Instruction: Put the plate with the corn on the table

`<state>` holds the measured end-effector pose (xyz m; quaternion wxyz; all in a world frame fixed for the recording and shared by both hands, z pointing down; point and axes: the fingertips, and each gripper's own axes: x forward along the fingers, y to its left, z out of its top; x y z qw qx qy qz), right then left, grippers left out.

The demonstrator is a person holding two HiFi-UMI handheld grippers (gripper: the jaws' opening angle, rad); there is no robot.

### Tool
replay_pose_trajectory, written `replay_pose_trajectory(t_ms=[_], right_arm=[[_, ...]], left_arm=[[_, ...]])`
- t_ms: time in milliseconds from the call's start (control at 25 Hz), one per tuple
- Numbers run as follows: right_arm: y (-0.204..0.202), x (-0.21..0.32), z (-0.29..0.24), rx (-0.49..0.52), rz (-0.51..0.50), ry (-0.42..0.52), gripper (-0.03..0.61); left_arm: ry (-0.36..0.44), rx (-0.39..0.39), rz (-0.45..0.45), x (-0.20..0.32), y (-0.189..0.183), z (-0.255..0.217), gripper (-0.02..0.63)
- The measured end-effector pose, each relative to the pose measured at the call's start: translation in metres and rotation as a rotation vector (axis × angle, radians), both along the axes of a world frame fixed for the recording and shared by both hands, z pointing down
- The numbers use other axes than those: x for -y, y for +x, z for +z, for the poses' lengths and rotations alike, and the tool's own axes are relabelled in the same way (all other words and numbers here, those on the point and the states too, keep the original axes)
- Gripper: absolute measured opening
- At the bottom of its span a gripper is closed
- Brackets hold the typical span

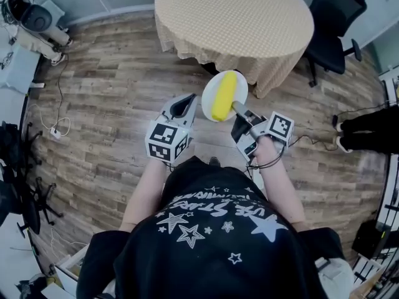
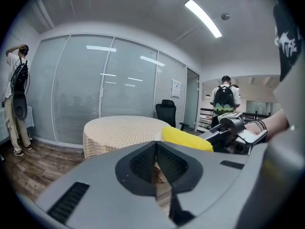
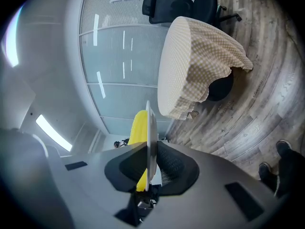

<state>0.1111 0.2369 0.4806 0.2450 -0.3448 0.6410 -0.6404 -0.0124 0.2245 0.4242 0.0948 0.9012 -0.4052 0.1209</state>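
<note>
Left gripper (image 1: 182, 107) sits at centre frame in the head view, just left of the plate, carried on a forearm bent forward from the torso. Its jaws are pressed together with nothing between them. Plate (image 1: 207, 98), white and round, is held in the air over the wood floor (image 1: 112, 98), just below the near edge of the round table (image 1: 234, 17) with the checked cloth, and does not rest on it. Corn (image 1: 223, 96), yellow, lies lengthwise across the plate. Right gripper (image 1: 239, 109), right of centre, pinches the plate's lower-right rim. In the right gripper view the plate (image 3: 148, 123) shows edge-on between the jaws, with the corn (image 3: 139, 125) on its left face. Right forearm reaches forward, with the hand (image 1: 269, 149) on the gripper body. Office chair (image 1: 333, 17) stands at upper right, beside the table.
</note>
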Motion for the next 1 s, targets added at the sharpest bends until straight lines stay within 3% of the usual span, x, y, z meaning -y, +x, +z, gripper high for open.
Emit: replay_pose_trajectory(t_ms=[480, 640, 1000], right_arm=[[0.004, 0.018, 0.003, -0.001, -0.045, -0.002, 0.057], [0.013, 0.002, -0.001, 0.019, -0.051, 0.004, 0.057], [0.008, 0.01, 0.001, 0.023, -0.076, -0.001, 0.057]], left_arm=[[-0.02, 0.022, -0.034, 0.012, 0.006, 0.006, 0.006], [-0.014, 0.026, -0.057, -0.013, 0.01, 0.005, 0.006], [-0.049, 0.03, -0.124, -0.018, -0.021, 0.016, 0.006]])
